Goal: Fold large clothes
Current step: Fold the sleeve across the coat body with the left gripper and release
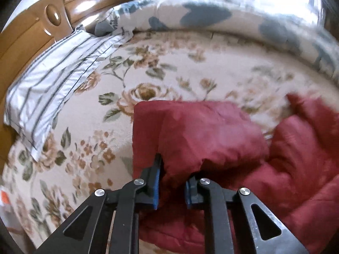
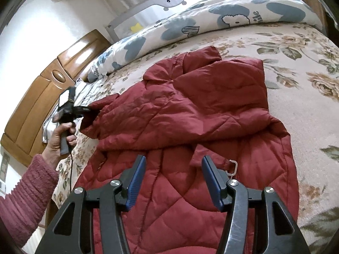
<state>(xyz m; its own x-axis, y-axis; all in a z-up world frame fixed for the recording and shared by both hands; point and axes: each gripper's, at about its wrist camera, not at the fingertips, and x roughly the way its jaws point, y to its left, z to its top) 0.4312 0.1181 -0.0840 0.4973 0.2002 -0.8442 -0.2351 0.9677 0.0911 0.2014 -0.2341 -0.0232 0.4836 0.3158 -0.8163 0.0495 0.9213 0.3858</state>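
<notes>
A dark red quilted jacket (image 2: 190, 114) lies spread on a floral bed cover (image 2: 296, 84). One sleeve is folded across its body. My left gripper (image 1: 171, 175) is shut on the cuff end of a red sleeve (image 1: 190, 131) and holds it up off the bed. In the right wrist view the left gripper (image 2: 93, 111) grips that sleeve at the jacket's left edge. My right gripper (image 2: 173, 165) is open and empty above the jacket's lower body, close to a metal buckle (image 2: 232, 167).
A striped pillow (image 1: 48, 89) lies at the bed's head beside the wooden headboard (image 1: 25, 42). A rolled white quilt with blue shapes (image 2: 211, 19) runs along the far side of the bed. Floral cover shows to the jacket's right.
</notes>
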